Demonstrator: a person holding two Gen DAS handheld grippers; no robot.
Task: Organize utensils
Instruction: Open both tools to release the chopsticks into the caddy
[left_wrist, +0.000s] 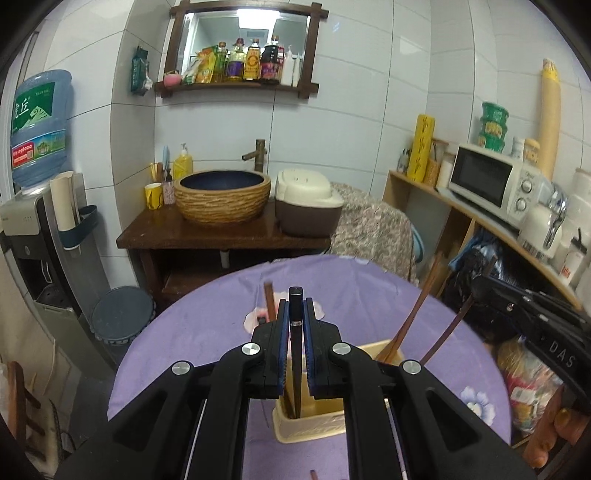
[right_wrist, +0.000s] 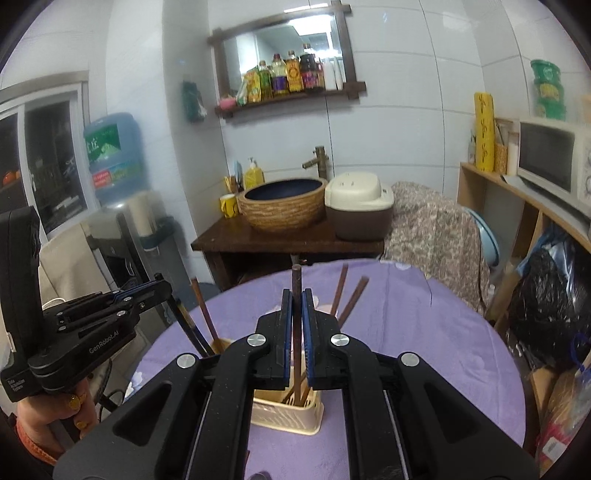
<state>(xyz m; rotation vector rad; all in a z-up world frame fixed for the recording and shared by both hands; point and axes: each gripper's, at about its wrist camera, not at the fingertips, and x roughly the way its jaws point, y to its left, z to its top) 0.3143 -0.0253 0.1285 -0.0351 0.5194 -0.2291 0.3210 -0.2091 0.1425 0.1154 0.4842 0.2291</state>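
Chopsticks in both grippers, and you're right over the holder. Your left gripper (left_wrist: 295, 314) is clenched on a dark chopstick (left_wrist: 295, 354) that runs down between the pads, its lower end already inside the cream holder (left_wrist: 314, 424) just below your fingertips. Your right gripper (right_wrist: 296, 314) is clamped on a brown chopstick (right_wrist: 296, 295), tip likewise down in the holder (right_wrist: 288, 413) directly beneath. More chopsticks (right_wrist: 349, 299) lean in the holder beyond the right gripper's fingers, angled away from you, and one (left_wrist: 269, 299) pokes up just left of your left pads.

Step in hand looks like the drop: both sticks seem seated or nearly so. Keep each stick upright as you go, so it doesn't lever against the rim and tip the light holder. Ease the jaws apart gently, one side at a time, then lift straight up so the pads clear the stick tops without dragging them. Mind the leaning sticks near the right gripper; a sideways exit could knock them.
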